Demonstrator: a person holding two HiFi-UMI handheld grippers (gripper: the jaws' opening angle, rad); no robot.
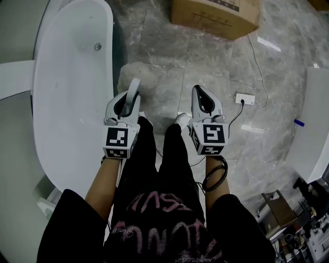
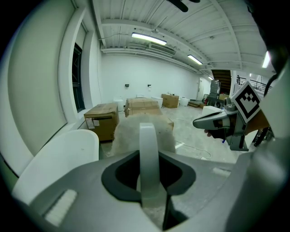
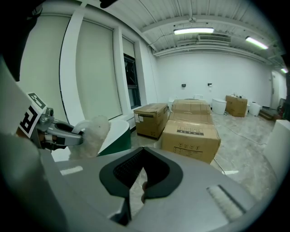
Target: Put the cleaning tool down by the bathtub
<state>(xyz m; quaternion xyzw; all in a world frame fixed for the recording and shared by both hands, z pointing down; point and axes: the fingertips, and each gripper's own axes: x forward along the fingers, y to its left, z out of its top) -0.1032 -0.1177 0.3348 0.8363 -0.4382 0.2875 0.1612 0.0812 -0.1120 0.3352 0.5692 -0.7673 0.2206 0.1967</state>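
Bathtub [image 1: 67,77]: white, long, at the person's left on a grey marble floor [image 1: 169,56].
Left gripper [image 1: 126,101]: just right of the bathtub's rim; fingers [image 2: 118,179] pinching the tool's white handle.
Tool [image 1: 138,76]: the handle runs forward from the left gripper to a fluffy pale head, which sits over the floor just beside the bathtub. Whether the head touches the floor cannot be told.
Right gripper [image 1: 201,97]: farther right of the bathtub, level with the left gripper; fingers [image 3: 122,174] pressed together, holding nothing.
Box [image 1: 216,15]: cardboard, on the floor, well beyond the bathtub's right side.
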